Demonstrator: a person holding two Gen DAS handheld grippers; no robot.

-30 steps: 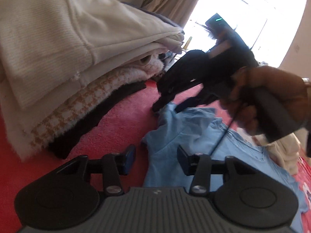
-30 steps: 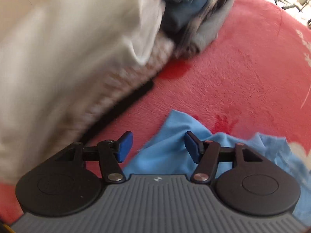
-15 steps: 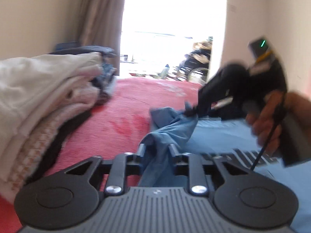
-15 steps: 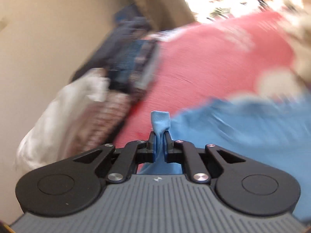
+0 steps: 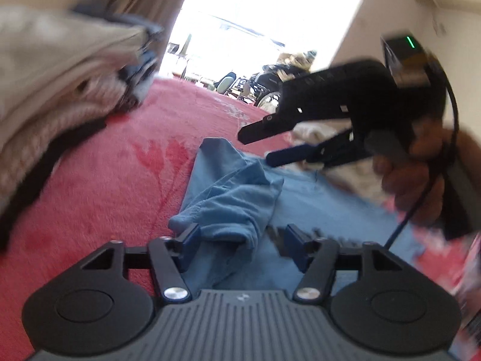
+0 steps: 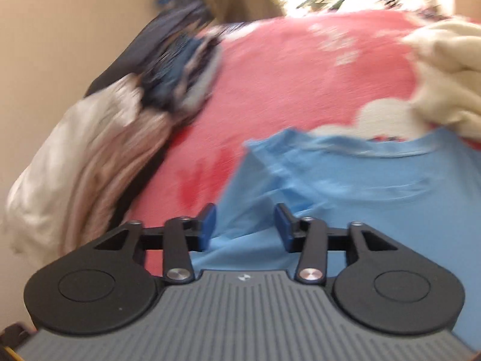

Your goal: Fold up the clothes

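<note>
A stack of folded clothes [image 5: 57, 96] fills the nine-to-eleven o'clock side of the left wrist view, cream and pale knits over a dark bottom layer, resting on the red blanket [image 5: 99, 186]. In the right wrist view the same stack [image 6: 99, 150] sits at nine o'clock, with darker blue folded pieces behind it against the wall. A cream garment [image 6: 448, 90] lies bunched at two o'clock, touching the top edge of the light blue shirt [image 6: 360, 186].

The shirt is spread on the blanket — its left side is rumpled into a loose fold [image 5: 234, 198] just ahead of the left gripper [image 5: 240, 240], whose jaws stand wide with cloth lying between them, not pinched. The right gripper [image 6: 245, 225] is also wide apart, above flat blue fabric, empty.

Open red blanket runs from centre toward twelve o'clock, up to a bright window.

Only the left view shows the right gripper [image 5: 270, 144] from outside, fingers parted above the shirt's collar area, a hand [image 5: 421, 174] on its handle. Both views are blurred.
</note>
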